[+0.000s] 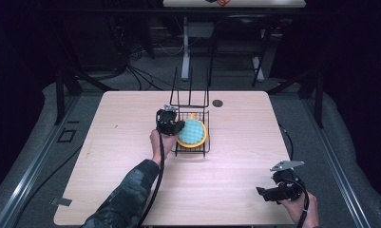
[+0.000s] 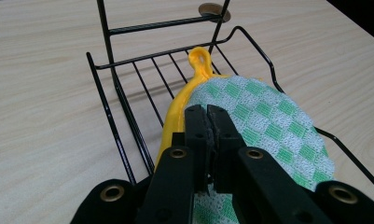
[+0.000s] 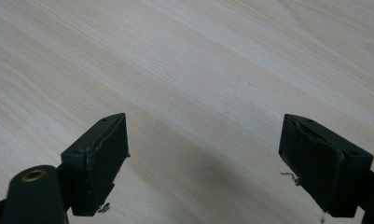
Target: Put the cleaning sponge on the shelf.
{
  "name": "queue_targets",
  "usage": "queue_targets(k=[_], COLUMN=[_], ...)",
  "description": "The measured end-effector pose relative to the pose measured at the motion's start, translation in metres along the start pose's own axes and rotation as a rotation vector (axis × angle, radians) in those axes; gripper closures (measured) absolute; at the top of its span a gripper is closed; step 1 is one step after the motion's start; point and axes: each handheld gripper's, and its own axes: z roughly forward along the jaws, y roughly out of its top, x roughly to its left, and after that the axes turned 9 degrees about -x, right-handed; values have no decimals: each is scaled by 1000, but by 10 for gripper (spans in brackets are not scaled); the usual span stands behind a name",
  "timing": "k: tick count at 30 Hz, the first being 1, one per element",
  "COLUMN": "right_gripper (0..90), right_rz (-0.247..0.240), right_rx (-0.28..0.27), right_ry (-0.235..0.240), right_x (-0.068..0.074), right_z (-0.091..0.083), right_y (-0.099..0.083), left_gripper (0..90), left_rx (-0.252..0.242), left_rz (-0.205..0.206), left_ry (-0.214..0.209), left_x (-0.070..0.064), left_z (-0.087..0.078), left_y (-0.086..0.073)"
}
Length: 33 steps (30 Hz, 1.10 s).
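Note:
A round pot holder, green-checked cloth with a yellow rim and hanging loop, lies in a black wire rack at the table's middle. My left gripper comes in from the rack's left side, and its jaws stand pressed together on the pot holder's near edge, where yellow rim meets cloth. My right gripper is at the table's near right corner, far from the rack. It is open, with bare wood between its fingers.
The rack has upright wire posts at its far side. A small dark round grommet sits in the tabletop just behind it. The light wooden table has bare surface left and right of the rack. Dark floor and cables surround the table.

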Motion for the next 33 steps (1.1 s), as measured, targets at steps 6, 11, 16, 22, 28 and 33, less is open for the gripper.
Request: queue_targets(k=[6,11,16,22,28,33], right_gripper=[154,153,153,153,152,153], right_rz=[-2,-2,1,4,-1,-8], right_rx=[0,-8,-6,-11,-10,-12], right_ry=[0,1,-1,0,1,3], right_x=[0,0,0,-1,1,2], right_z=[0,0,-1,-2,-1,-1], right_y=[0,0,0,0,1,2], left_gripper=[823,689,500,337,220,163], left_rx=[-3,-14,-5,-11,-4,-9], left_rz=[-8,-4,-3,8,47,47], left_ry=[2,-1,16,11,29,24], left_x=[2,4,5,8,10,13], left_z=[1,-2,-6,-14,-22,-30], left_y=[-1,1,2,3,1,-2])
